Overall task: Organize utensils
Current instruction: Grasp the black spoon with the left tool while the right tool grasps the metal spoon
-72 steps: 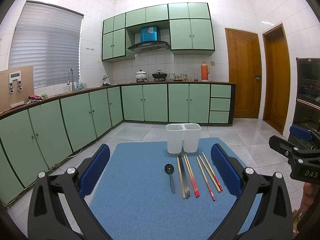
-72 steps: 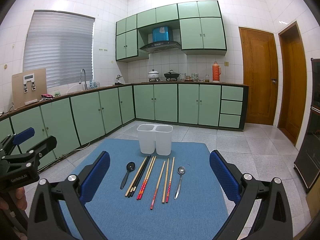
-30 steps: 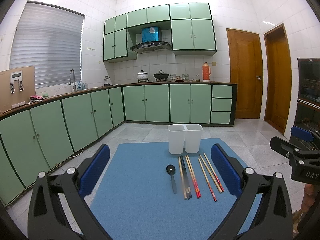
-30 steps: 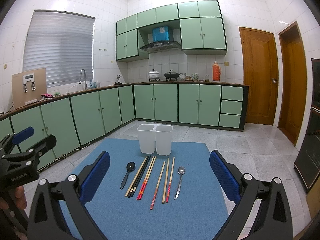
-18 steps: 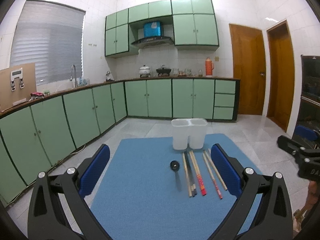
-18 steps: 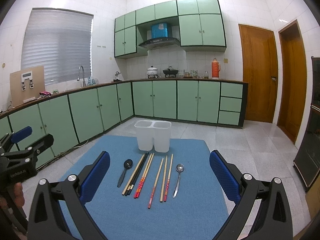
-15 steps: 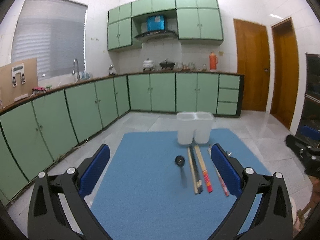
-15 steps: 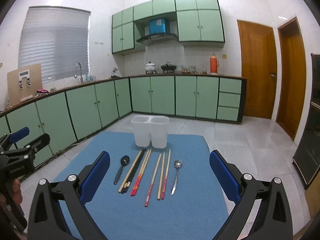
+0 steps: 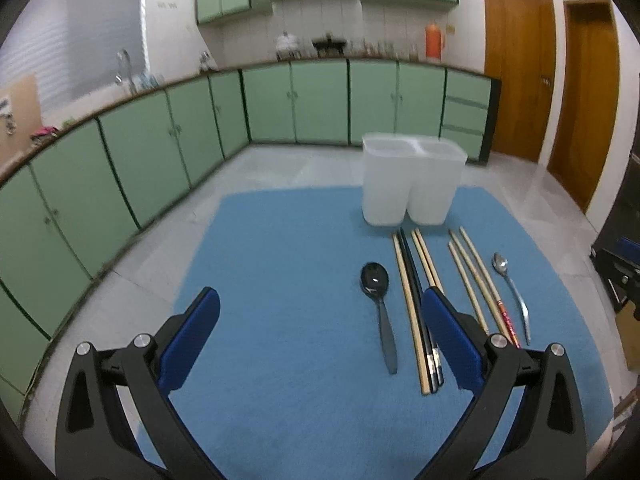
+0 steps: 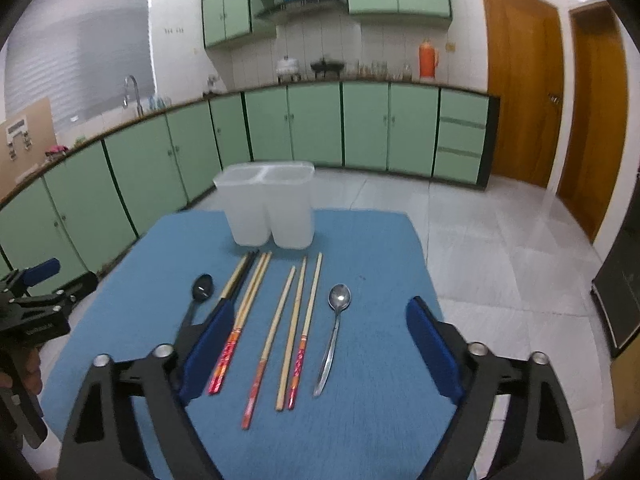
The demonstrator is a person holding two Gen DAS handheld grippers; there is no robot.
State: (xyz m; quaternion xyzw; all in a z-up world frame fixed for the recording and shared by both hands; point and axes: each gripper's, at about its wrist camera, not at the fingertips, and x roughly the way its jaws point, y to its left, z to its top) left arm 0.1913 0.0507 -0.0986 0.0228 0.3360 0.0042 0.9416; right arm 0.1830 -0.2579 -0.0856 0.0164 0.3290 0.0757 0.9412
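both grippers have dropped and tilted toward the blue cloth mat (image 10: 380, 420) since half a second ago: the approach has begun, nothing is sorted yet. you hold the left gripper (image 9: 320, 336) and right gripper (image 10: 316, 344) with jaws wide apart, empty. the white two-compartment plastic holder (image 10: 268, 208) stands at the far edge. before it lie the wooden chopsticks (image 10: 280, 320), the black plastic spoon (image 9: 378, 300) leftmost, the steel spoon (image 10: 334, 332) rightmost.

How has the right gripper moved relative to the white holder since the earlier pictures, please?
Yes: the right gripper has come forward and down toward the white holder, which looms larger; the chopsticks now lie between its open jaws.
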